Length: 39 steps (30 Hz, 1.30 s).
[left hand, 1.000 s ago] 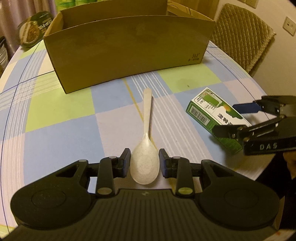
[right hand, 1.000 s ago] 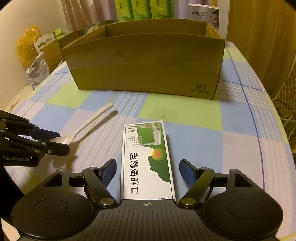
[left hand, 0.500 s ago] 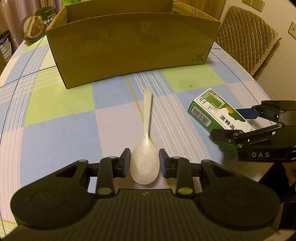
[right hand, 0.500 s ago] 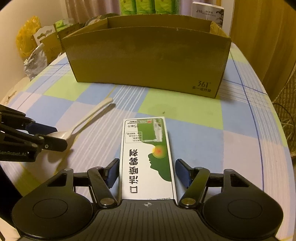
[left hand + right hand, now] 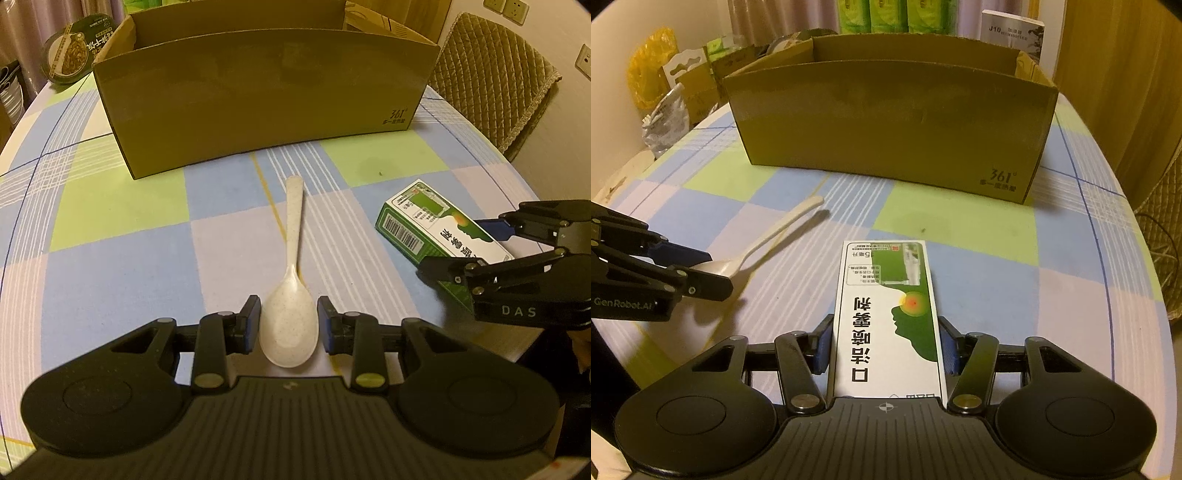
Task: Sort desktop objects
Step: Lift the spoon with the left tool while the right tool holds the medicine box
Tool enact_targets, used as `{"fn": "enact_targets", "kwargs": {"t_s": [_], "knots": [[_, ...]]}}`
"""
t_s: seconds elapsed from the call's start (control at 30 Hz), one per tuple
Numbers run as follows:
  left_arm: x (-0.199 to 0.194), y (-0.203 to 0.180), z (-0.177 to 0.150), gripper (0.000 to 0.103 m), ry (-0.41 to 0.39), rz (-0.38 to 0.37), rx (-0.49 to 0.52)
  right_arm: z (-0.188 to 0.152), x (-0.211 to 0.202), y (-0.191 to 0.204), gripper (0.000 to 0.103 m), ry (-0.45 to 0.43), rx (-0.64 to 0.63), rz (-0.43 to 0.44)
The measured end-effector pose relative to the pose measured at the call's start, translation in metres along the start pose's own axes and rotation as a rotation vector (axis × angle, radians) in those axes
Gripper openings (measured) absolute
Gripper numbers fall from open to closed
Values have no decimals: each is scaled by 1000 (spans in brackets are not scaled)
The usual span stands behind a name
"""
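The spoon (image 5: 289, 325), low in the frame's centre, is clamped by the left hand-held gripper (image 5: 289, 325). The green carton (image 5: 889, 317) on the desk (image 5: 1071, 295) is being closed on by the right hand-held gripper (image 5: 886, 345), pads touching its sides.

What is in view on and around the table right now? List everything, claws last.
spoon: 1, speckled cream, on the cloth, bowl between the left claw's pads, handle pointing at the box
spray carton: 1, green and white, flat on the cloth, near end between the right claw's pads
cardboard box: 1, brown, open top, far side of the table
tablecloth: 1, blue, green and lilac checks
noodle bowl: 1, dark green, left of the box
chair: 1, quilted olive, far right
green packs: several, behind the box
left claw: shut on the spoon
right claw: jaws just closing, pads against the carton
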State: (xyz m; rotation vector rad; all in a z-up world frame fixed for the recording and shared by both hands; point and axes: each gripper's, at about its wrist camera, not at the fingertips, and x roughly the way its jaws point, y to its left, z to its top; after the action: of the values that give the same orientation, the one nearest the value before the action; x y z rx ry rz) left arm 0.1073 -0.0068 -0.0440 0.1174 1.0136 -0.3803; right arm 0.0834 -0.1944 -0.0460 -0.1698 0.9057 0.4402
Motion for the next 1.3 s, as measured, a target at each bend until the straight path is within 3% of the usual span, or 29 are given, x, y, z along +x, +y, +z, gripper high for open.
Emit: {"fn": "enact_targets", "kwargs": {"t_s": [1.3], "knots": [[-22, 0, -6, 28, -63, -9, -22, 2, -28, -4, 52, -43, 37, -4]]}}
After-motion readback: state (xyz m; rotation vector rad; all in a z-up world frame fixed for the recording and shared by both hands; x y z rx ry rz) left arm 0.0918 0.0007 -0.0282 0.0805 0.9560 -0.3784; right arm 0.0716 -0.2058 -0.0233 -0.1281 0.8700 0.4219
